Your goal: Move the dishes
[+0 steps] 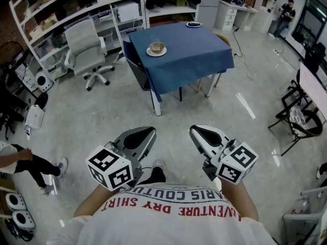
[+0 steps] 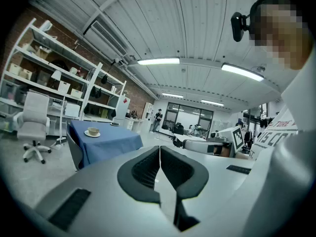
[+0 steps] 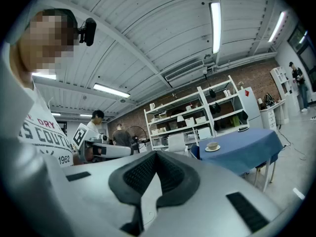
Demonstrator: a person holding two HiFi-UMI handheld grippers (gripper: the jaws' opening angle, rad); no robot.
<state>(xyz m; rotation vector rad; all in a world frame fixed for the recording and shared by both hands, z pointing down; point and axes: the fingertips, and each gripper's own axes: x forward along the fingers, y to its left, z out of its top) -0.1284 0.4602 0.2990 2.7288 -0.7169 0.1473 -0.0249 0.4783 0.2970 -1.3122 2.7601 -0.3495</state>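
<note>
A cup on a white saucer (image 1: 157,48) stands on the blue-clothed table (image 1: 189,52) far ahead of me. A dark flat dish (image 1: 193,24) lies at the table's far edge. Both grippers are held close to my chest, well short of the table. My left gripper (image 1: 145,132) is shut, its dark pads meeting with nothing between them (image 2: 159,151). The right gripper (image 1: 199,130) is also shut and empty (image 3: 155,155). The cup (image 2: 92,131) shows small at the left of the left gripper view. In the right gripper view the cup (image 3: 213,145) sits at the right.
A white office chair (image 1: 87,45) stands left of the table, before long shelves (image 1: 61,9). A dark chair (image 1: 137,68) is tucked at the table's left side. A black folding chair (image 1: 301,119) is at the right. A person's leg (image 1: 36,167) shows at the left.
</note>
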